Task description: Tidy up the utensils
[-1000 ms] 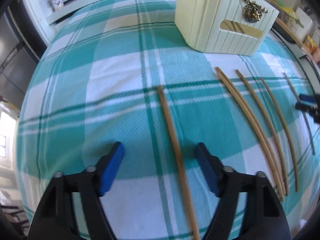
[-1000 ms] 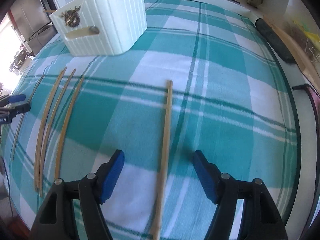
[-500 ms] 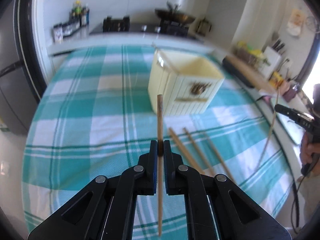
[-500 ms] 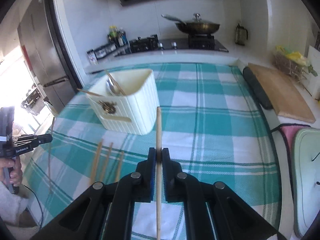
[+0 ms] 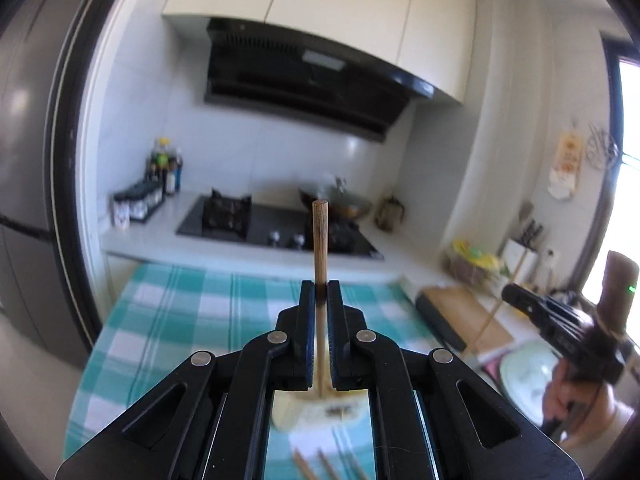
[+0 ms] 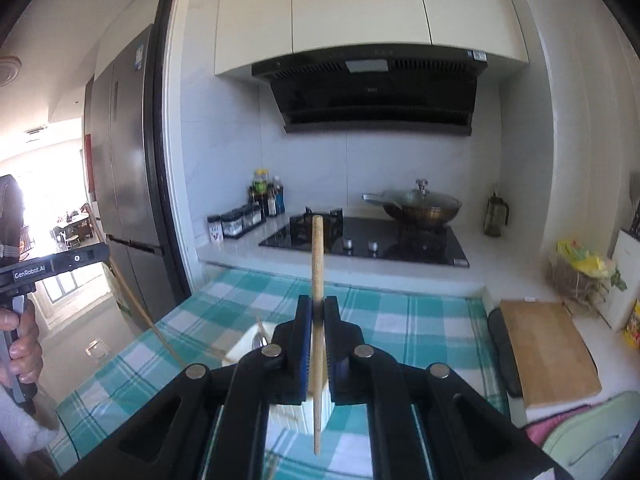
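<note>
A: What is changed from a second ago?

B: A second ago both pairs of tongs were spread wide, low over the checked cloth, each with a chopstick lying flat between the pads. Now the left tongs (image 5: 320,292) are clamped shut on a dark-tipped chopstick (image 5: 320,236), and the right tongs (image 6: 318,308) are clamped shut on a paler chopstick (image 6: 317,256). Both sticks are carried upright, well clear of the counter (image 6: 436,320), with the stove and hood seen behind them.

A: And the holder?

B: The cream utensil holder (image 5: 308,408) is glimpsed below the left tongs, between the linkage arms; in the right view its white wall (image 6: 298,412) is seen beneath the held stick, with utensils already standing in it.

A: What is left on the cloth?

B: Three loose chopsticks (image 5: 304,468) are made out at the bottom edge of the left view, just in front of the holder.

A: What is meant for the task?

B: The pickup is judged done for two sticks at once. Lowering them, tips down, into the holder is expected next, and the loose ones are still to be collected.
</note>
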The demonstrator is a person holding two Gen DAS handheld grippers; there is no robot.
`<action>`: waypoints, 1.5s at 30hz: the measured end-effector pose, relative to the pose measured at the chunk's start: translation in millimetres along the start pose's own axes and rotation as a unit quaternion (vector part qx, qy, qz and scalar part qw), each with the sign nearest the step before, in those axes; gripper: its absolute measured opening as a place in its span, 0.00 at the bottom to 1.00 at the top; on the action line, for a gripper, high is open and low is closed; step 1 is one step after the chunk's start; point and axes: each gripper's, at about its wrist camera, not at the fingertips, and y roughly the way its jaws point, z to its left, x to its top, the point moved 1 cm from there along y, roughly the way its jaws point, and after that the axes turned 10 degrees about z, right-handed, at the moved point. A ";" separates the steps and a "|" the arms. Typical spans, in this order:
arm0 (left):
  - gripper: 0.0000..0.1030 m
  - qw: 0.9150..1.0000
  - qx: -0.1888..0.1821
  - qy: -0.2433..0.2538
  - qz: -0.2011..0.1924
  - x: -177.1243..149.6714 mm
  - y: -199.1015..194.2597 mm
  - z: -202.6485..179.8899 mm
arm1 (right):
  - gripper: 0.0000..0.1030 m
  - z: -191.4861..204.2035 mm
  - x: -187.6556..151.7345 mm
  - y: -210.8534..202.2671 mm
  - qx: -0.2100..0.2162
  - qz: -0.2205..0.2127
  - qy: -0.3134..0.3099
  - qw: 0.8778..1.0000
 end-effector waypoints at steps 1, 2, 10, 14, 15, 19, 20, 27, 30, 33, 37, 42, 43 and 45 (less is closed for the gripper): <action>0.03 1.000 0.007 0.000 -0.006 5.0 8.6 -1.8 | 0.06 4.4 9.3 4.2 0.004 -0.018 -0.005 1.000; 0.03 1.000 0.013 0.003 -0.006 8.8 22.7 -4.4 | 0.06 8.4 17.4 9.8 0.009 -0.033 -0.011 0.999; 0.03 0.994 0.019 -0.008 0.108 -21.7 135.5 5.8 | 0.06 19.7 14.2 100.8 0.007 -0.022 -0.037 0.999; 0.04 0.984 0.018 -0.010 0.177 -49.2 170.8 11.8 | 0.06 11.3 -11.7 157.4 0.033 0.071 -0.013 0.997; 0.04 0.981 0.019 -0.014 0.192 -54.9 175.3 12.9 | 0.06 9.3 -18.4 167.0 0.043 0.092 -0.005 0.995; 0.41 0.974 0.015 -0.032 0.222 -74.8 173.1 21.2 | 0.14 2.9 -45.0 196.7 0.056 0.164 0.028 0.984; 0.57 0.974 0.015 -0.034 0.225 -81.6 165.5 23.1 | 0.32 0.3 -50.6 195.2 0.058 0.169 0.038 0.983; 0.79 0.961 0.001 -0.008 0.278 -175.4 92.8 21.3 | 0.51 -5.3 -118.2 123.8 0.044 0.200 0.079 0.976; 0.80 0.956 0.016 -0.011 0.291 -228.6 67.3 17.4 | 0.52 1.7 -166.2 80.8 0.018 0.201 0.073 0.977; 0.80 0.954 0.039 -0.018 0.295 -269.0 50.6 8.4 | 0.52 11.1 -212.7 51.9 -0.038 0.211 0.063 0.975; 0.80 0.957 0.042 -0.019 0.288 -291.3 36.7 -2.9 | 0.52 14.4 -251.5 24.8 -0.066 0.218 0.084 0.970; 0.80 0.957 0.045 -0.023 0.285 -296.2 28.0 -7.6 | 0.52 20.1 -265.0 9.8 -0.104 0.214 0.063 0.969; 0.80 0.958 0.046 -0.025 0.283 -295.0 26.5 -8.2 | 0.52 19.7 -266.3 7.6 -0.108 0.212 0.064 0.969; 0.80 0.959 0.048 -0.025 0.278 -293.5 24.2 -8.8 | 0.52 19.7 -266.5 7.5 -0.112 0.209 0.065 0.969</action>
